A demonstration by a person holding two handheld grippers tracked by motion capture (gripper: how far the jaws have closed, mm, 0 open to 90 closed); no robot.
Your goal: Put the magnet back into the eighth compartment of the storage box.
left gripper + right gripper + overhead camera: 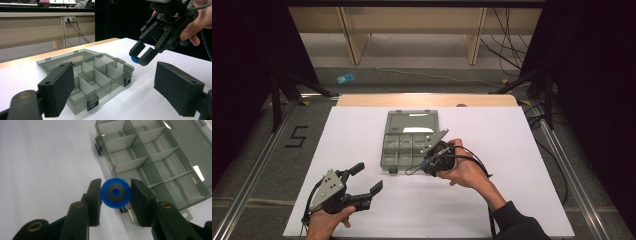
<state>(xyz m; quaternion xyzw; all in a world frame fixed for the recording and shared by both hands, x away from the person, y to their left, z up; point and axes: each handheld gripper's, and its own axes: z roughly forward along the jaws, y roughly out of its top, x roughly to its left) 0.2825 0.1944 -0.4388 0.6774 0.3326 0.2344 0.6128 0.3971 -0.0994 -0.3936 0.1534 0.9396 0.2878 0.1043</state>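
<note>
Small round blue plastic wheel (pixel 115 192) with grey ring and blue hole in middle: held up off white table, flat face toward right gripper's camera, just near side of box's front edge.

Clear grey plastic box (pixel 404 150) with little compartments: lid open, lying flat behind it on far side; sits mid-table; compartments look empty; two black clasps on near edge.

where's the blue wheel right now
The blue wheel is pinched in the right gripper, held just above the near edge of the open organizer box.
</note>
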